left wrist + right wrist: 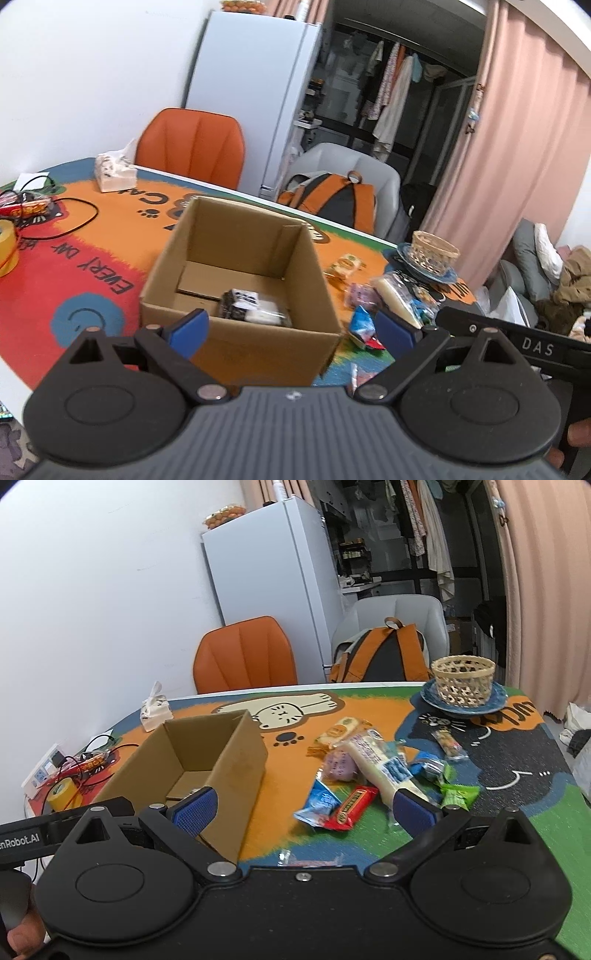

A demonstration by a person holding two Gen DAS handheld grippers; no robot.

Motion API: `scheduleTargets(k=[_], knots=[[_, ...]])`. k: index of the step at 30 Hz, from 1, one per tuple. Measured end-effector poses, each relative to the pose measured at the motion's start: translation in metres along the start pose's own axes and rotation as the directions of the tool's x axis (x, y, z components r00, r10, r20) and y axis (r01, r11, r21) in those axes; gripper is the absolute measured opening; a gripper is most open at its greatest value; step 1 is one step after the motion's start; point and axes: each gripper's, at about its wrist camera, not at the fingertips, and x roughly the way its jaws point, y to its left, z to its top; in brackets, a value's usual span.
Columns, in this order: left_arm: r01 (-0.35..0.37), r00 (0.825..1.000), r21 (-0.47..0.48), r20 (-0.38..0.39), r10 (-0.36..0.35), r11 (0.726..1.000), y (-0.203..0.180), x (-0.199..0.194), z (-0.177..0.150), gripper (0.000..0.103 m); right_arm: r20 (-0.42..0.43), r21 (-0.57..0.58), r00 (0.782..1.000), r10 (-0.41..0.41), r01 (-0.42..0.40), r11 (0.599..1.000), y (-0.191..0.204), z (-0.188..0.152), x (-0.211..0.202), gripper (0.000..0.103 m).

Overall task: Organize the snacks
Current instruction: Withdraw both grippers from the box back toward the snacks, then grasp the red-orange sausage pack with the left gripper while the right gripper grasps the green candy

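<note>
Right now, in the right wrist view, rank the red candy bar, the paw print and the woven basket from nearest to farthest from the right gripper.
1. Red candy bar, just ahead between the right gripper's open fingers.
2. Paw print, mid-table beside the cardboard box.
3. Woven basket, far right corner on a blue plate.

The printed mat (92, 266) on the counter carries the words "EVERY DAY", seen upside down in the left wrist view, and further letters near the paw prints that end in "CAT". The black bar of the other tongs (535, 349) reads "DAS" in white. In the right wrist view, the black bar at the left edge (22, 840) reads "nRobot.AI", its start cut off. The print on the snack wrappers is too small to read.
</note>
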Motion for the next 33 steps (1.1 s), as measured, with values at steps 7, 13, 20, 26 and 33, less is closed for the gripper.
scheduleTargets(k=[7,13,20,26,33], knots=[[0.029,0.999,0.011,-0.022,-0.029,1.0,-0.013,0.009,-0.006,0.094,0.001,0.021,1.0,-0.026,0.026,0.999,-0.018,-0.005,-0.005,0.103],[0.049,0.998,0.032,-0.042,-0.048,0.998,-0.025,0.017,-0.012,0.087,-0.006,0.032,0.999,-0.039,0.04,0.999,-0.032,-0.009,-0.005,0.102],[0.079,0.995,0.052,-0.06,-0.076,0.996,-0.041,0.022,-0.02,0.071,-0.018,0.063,0.998,-0.054,0.055,0.996,-0.051,-0.015,-0.002,0.102],[0.108,0.991,0.066,-0.092,-0.102,0.992,-0.056,0.035,-0.028,0.067,-0.028,0.081,0.997,-0.069,0.071,0.994,-0.066,-0.02,-0.002,0.102],[0.099,0.988,0.067,-0.128,-0.089,0.993,-0.076,0.06,-0.039,0.067,-0.037,0.102,0.995,-0.091,0.095,0.99,-0.087,-0.028,-0.003,0.102]])
